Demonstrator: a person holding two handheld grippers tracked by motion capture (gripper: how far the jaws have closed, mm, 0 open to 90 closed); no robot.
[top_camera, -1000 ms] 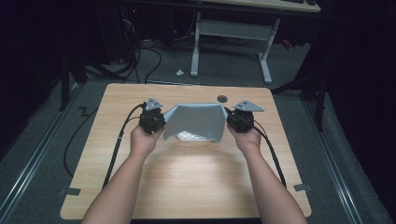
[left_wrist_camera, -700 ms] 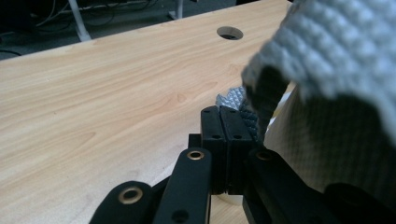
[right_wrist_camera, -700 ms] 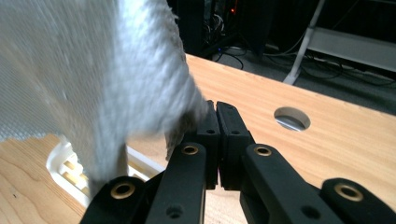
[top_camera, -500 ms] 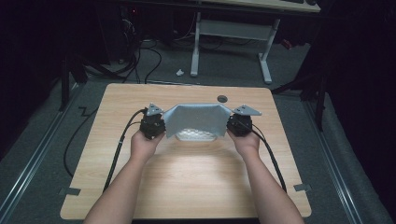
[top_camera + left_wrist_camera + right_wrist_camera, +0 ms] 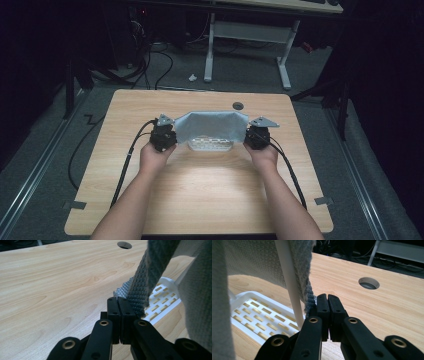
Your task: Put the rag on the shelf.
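In the high view, one grey cloth (image 5: 212,125) is stretched above one white slotted tray (image 5: 210,145) on the surface (image 5: 210,200) between two tongs, left tongs (image 5: 170,131) and right tongs (image 5: 248,133). In the left gripper view, the left tongs (image 5: 117,300) are seen pressed together on a cloth (image 5: 145,287) corner. In the right gripper view, the right tongs (image 5: 325,298) are likewise clamped on the cloth's (image 5: 310,298) edge.

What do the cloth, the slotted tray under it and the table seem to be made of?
The cloth looks like woven grey fabric, matte, with a ribbed weave along its edge. The tray looks like white moulded plastic, smooth, with rows of slots. The table shows light wood grain with a flat, even finish, so it may be laminate.
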